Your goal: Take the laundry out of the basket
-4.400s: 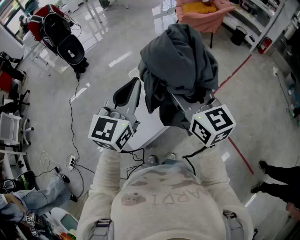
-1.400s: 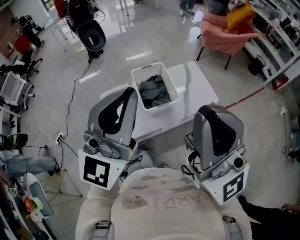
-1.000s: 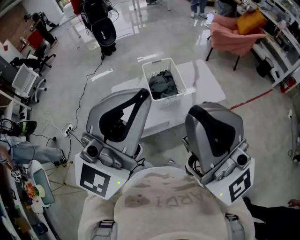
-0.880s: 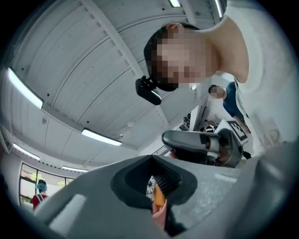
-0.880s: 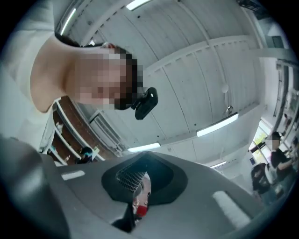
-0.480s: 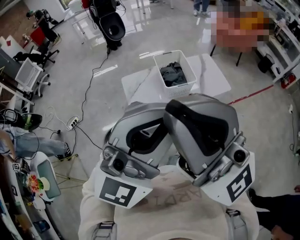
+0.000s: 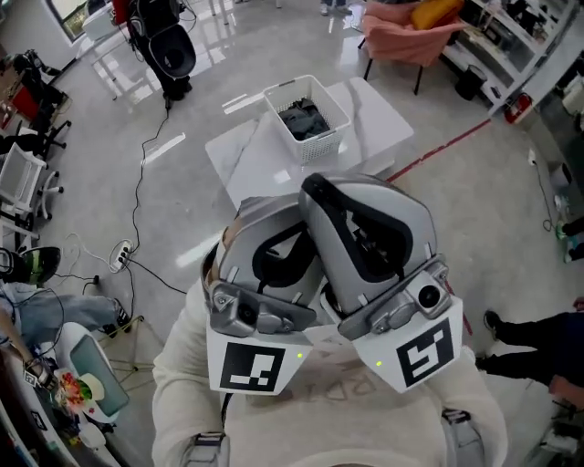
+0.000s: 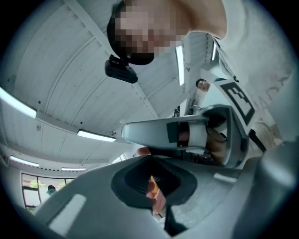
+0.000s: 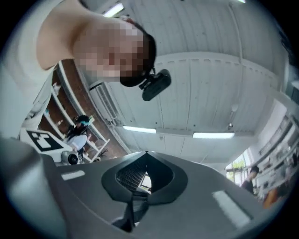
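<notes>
A white laundry basket (image 7: pixel 336 117) stands on a white table (image 7: pixel 251 160) far ahead, with dark grey laundry (image 7: pixel 301 119) inside it. Both grippers are held up close against the person's chest, well short of the table, pointing up at the head camera. The left gripper (image 7: pixel 274 246) sits partly behind the right gripper (image 7: pixel 360 228), and the two overlap. In the left gripper view the jaws (image 8: pixel 154 186) meet with nothing between them, and the right gripper (image 8: pixel 205 135) shows beyond. In the right gripper view the jaws (image 9: pixel 140 186) are likewise shut and empty, against the ceiling.
A pink chair (image 7: pixel 401 27) stands behind the table, and a black seat (image 7: pixel 164 46) at the far left. A cable (image 7: pixel 137 210) runs over the floor to a power strip (image 7: pixel 119 258). A red floor line (image 7: pixel 438 150) passes on the right, near someone's leg (image 7: pixel 538 351).
A grey garment the right gripper held up earlier is gone from it. Both grippers have risen toward the head camera and closed in on each other; the basket looks farther off.
</notes>
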The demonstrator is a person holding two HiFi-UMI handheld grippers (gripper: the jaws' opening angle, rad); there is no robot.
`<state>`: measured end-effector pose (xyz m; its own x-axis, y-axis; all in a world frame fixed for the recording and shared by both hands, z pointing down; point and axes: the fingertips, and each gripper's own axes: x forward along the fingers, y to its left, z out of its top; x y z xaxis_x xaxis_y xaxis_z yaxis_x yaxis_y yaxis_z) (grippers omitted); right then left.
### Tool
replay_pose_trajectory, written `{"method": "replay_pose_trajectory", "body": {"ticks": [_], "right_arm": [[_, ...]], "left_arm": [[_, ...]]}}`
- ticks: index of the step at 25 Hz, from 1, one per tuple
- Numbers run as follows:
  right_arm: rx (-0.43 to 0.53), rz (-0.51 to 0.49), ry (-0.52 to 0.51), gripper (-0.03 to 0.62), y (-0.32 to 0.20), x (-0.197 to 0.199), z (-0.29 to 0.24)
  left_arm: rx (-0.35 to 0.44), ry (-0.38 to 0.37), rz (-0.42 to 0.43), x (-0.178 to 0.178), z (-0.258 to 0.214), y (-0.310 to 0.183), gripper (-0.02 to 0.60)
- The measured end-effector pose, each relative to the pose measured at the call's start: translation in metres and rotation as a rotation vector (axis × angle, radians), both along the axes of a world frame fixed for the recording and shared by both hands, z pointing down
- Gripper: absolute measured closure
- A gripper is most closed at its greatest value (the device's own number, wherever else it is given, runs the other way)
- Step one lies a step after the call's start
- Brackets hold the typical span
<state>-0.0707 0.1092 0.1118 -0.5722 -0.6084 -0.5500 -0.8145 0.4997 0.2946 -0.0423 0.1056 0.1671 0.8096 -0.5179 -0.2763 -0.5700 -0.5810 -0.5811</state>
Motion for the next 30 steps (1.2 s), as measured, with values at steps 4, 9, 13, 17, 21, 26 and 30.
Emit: {"method": "replay_pose_trajectory", "body": {"ticks": [4, 9, 13, 17, 21, 26, 30], "right_arm": [[-0.013, 0.076, 0.063, 0.568, 0.008, -0.003, 0.02], [-0.327, 0.035, -0.003, 0.568, -0.008, 0.028, 0.083], [-0.479, 0.027, -0.071, 0.568, -0.005, 0.048, 0.121], [-0.503, 0.074, -0.024, 0.568, 0.018, 0.069, 0.132], [-0.559, 0.094, -0.023, 0.568, 0.05, 0.099, 0.144], [-0.614, 0.077, 0.009, 0.568, 0.085, 0.123, 0.156], [-0.609, 0.028, 0.006, 0.568, 0.114, 0.123, 0.154]], "left_arm": [[-0.095, 0.004, 0.015, -0.003, 0.022, 0.01, 0.575], [-0.387, 0.039, -0.103, -0.034, 0.072, -0.019, 0.577], [-0.515, 0.241, -0.195, -0.064, 0.08, -0.026, 0.577], [-0.507, 0.238, -0.203, -0.048, 0.081, -0.009, 0.577], [-0.501, 0.221, -0.236, -0.017, 0.084, 0.03, 0.577], [-0.531, 0.251, -0.275, 0.005, 0.079, 0.076, 0.577], [-0.514, 0.239, -0.32, 0.004, 0.076, 0.109, 0.577]]}}
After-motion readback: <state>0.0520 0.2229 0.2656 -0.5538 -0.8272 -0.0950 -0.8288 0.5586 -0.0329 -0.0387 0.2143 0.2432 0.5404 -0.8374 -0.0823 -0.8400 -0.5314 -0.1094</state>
